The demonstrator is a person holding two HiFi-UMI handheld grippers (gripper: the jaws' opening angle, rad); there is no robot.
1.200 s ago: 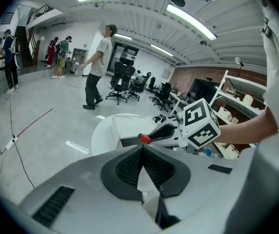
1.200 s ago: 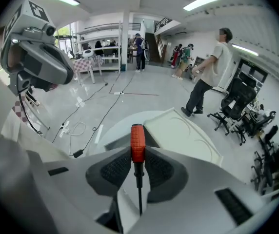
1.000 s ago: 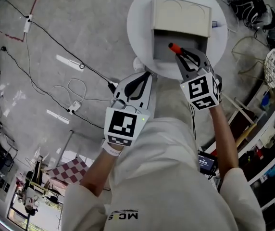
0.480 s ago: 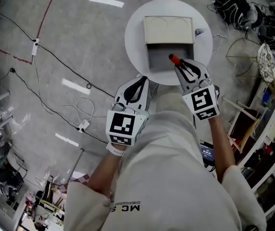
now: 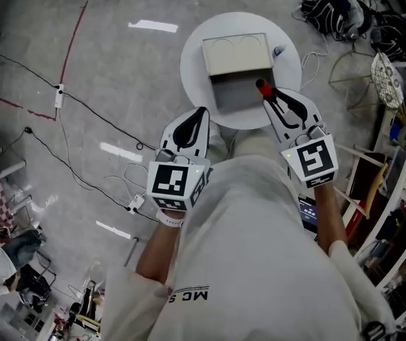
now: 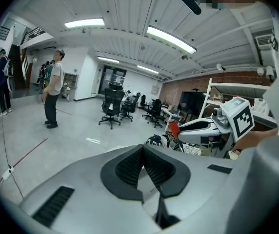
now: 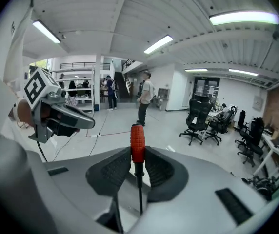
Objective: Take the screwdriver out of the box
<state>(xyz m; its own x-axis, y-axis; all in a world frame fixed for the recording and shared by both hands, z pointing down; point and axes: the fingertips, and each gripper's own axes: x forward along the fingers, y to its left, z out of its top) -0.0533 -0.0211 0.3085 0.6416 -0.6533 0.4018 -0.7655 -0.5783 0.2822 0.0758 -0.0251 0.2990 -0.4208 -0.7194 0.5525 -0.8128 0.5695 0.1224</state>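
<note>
While in right gripper (image 7: 138, 153), red-handled screwdriver (image 7: 137, 141).

Overhead on box (image 5: 237, 54); gripper views level

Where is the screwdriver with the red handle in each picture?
Head view: the screwdriver sticks out of the right gripper, upper right of centre, beside the box.
Left gripper view: its red handle shows right of centre, at the tip of the other gripper.
Right gripper view: dead centre, upright between the jaws.
Shared landmark: the right gripper that holds it shows in all three.
</note>
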